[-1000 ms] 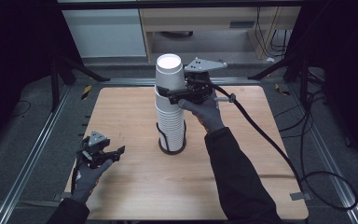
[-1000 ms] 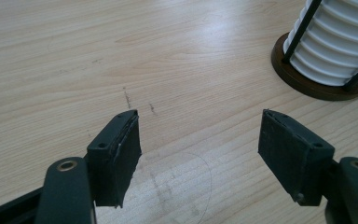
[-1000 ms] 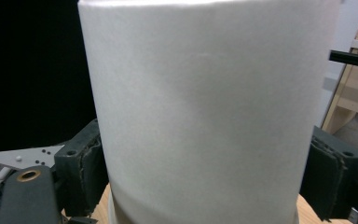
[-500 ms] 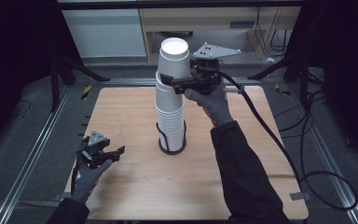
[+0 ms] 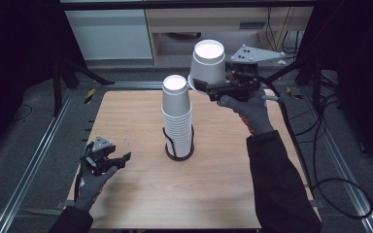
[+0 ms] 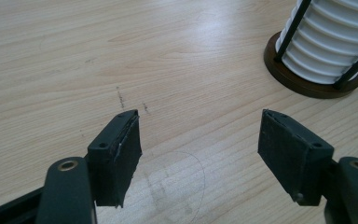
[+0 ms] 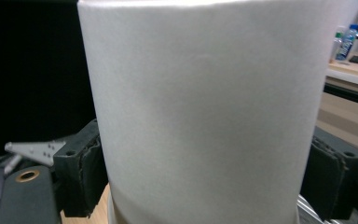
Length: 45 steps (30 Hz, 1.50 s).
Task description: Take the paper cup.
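Right gripper fingers grasp a cup beside the stack; left gripper fingers parted, empty.

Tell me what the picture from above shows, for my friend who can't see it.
A gloved hand's right gripper holds one white paper cup upside down in the air, beside a tall cup stack in a holder on a wooden table. The left gripper rests near the table's left edge.

white paper cup | upside down, held in the air | up and right of the cup stack | stack upright in black holder
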Available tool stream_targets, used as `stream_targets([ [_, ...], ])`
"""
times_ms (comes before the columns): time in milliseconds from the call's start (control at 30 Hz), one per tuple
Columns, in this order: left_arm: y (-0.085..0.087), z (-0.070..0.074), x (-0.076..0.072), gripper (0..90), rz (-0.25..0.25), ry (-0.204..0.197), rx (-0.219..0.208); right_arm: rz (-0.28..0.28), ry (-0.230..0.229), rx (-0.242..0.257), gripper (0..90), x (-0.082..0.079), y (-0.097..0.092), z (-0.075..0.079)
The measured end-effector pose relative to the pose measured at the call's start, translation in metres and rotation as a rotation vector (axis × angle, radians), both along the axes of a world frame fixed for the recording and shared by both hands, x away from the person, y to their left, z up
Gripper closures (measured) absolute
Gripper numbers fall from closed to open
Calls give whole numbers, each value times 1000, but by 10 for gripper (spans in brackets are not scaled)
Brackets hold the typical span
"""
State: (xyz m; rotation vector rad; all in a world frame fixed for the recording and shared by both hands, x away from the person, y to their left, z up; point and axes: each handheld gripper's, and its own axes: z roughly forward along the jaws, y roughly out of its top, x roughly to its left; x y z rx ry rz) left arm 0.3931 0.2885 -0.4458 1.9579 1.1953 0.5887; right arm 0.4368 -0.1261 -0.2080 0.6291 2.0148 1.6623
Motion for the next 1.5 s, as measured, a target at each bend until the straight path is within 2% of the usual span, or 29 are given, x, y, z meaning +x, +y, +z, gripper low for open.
stream_targets([
  [67, -1, 0, 0, 291, -5, 0, 3, -17, 12, -32, 155, -7, -14, -6],
  [300, -3, 1, -1, 289, -15, 2, -2, -24, 31, -79, 153, -22, -34, -20],
  [333, -4, 2, -1, 290, -14, 1, 4, -15, 45, -107, 153, -28, -40, -28],
  [400, -5, 2, -1, 290, -15, 0, 3, -12, 50, -119, 153, -29, -41, -31],
  [467, -6, 2, -2, 291, -16, 1, 5, 1, 68, -162, 153, -35, -46, -44],
  [600, -6, 2, -2, 291, -24, 3, 2, 11, 87, -169, 153, -38, -51, -53],
  [700, -8, 3, -2, 293, -34, 8, 4, 19, 113, -192, 153, -40, -56, -68],
  [767, -8, 3, -2, 293, -37, 9, 3, 23, 117, -198, 153, -40, -57, -70],
  [800, -9, 4, -2, 293, -43, 11, -2, 36, 129, -207, 153, -41, -59, -77],
  [1033, -13, 6, -4, 298, -71, 10, -2, 74, 151, -244, 153, -45, -62, -97],
  [1100, -15, 7, -4, 297, -90, 9, -7, 88, 172, -256, 153, -47, -63, -109],
  [1300, -21, 11, -7, 298, -130, 2, -11, 116, 193, -269, 153, -49, -63, -127],
  [1333, -23, 13, -8, 298, -150, -1, -12, 130, 202, -282, 151, -51, -62, -134],
  [1500, -29, 18, -10, 301, -184, -4, -19, 169, 212, -295, 152, -52, -58, -144],
])
